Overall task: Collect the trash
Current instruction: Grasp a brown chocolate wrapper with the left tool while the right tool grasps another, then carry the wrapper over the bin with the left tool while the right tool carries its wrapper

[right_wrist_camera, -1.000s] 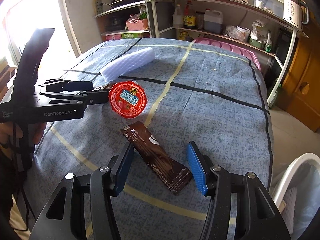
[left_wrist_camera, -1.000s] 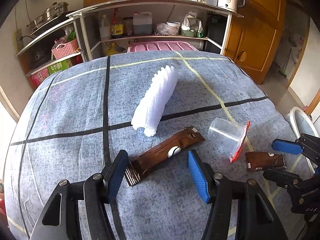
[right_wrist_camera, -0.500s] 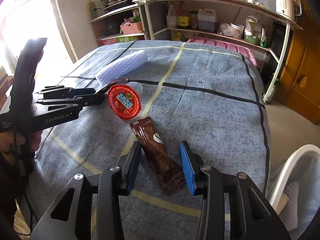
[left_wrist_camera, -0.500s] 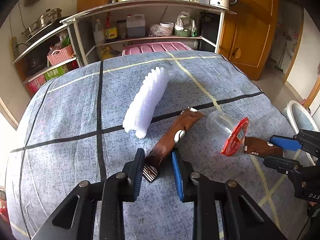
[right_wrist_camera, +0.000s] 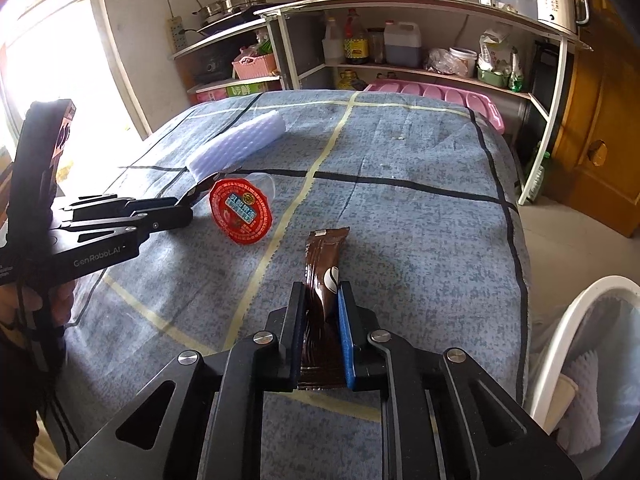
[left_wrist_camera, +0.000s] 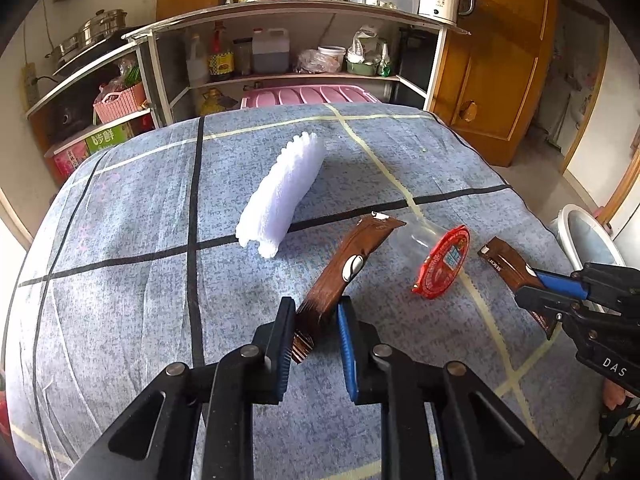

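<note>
Blue-grey checked cloth covers the table (left_wrist_camera: 120, 280) where I work, with a white bin (right_wrist_camera: 576, 320) just beside its edge. Both my grippers are closing: the left gripper (left_wrist_camera: 316, 320) pinches one brown coffee sachet (left_wrist_camera: 348, 268) by its end, the right gripper (right_wrist_camera: 320, 312) clamps a second sachet (right_wrist_camera: 324, 264). Thin foil may slip out as I lift, and the left sachet could knock the jelly cup (left_wrist_camera: 436, 260) it touches. I count two sachets, one cup, one white foam sheet (left_wrist_camera: 280, 196).

Our left gripper (left_wrist_camera: 314, 312) and right gripper (right_wrist_camera: 322, 296) were black frames with silver screws, blue pads and white "GenRobot.AI" lettering.
</note>
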